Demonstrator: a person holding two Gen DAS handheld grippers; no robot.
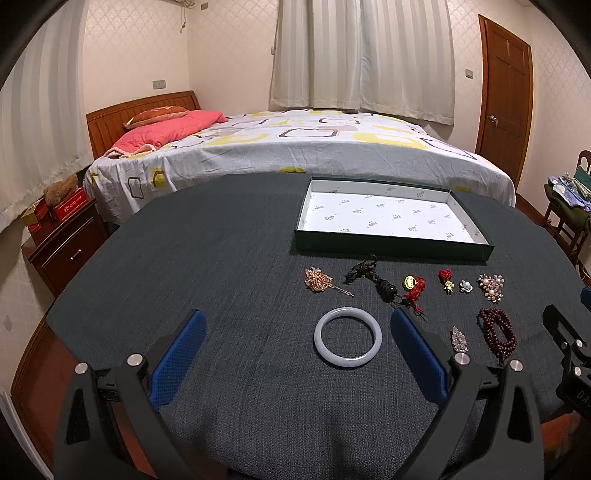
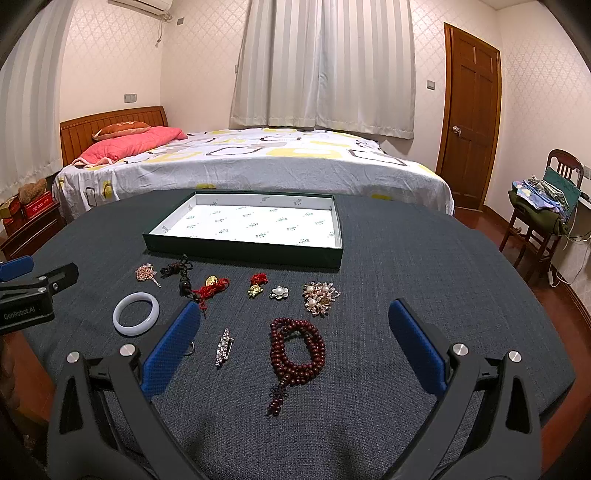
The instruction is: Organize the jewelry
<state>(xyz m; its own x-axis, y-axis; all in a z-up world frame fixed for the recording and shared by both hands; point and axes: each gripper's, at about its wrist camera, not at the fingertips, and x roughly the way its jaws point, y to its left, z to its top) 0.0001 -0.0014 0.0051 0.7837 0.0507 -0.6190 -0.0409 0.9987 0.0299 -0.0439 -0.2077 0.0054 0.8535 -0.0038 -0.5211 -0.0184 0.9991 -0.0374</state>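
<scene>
Both my grippers, left point(image 1: 295, 354) and right point(image 2: 293, 350), hover with jaws wide apart, holding nothing. Between my left fingers lies the pale jade-like bangle point(image 1: 347, 336); between my right, the dark red bead bracelet point(image 2: 295, 350). Beyond sits the green-walled, paper-lined box point(image 2: 240, 251), seemingly unfilled.

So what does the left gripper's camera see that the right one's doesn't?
Only the left wrist view shows the bedside cabinet's drawer, and it frames the pale bangle between the open left gripper. Only the right wrist view shows the air conditioner, the whole chair, and the dark red bead bracelet complete, tassel included, between the open right gripper. Both show the empty tray, the row of small jewelry, the bed, the curtains and the door.
</scene>
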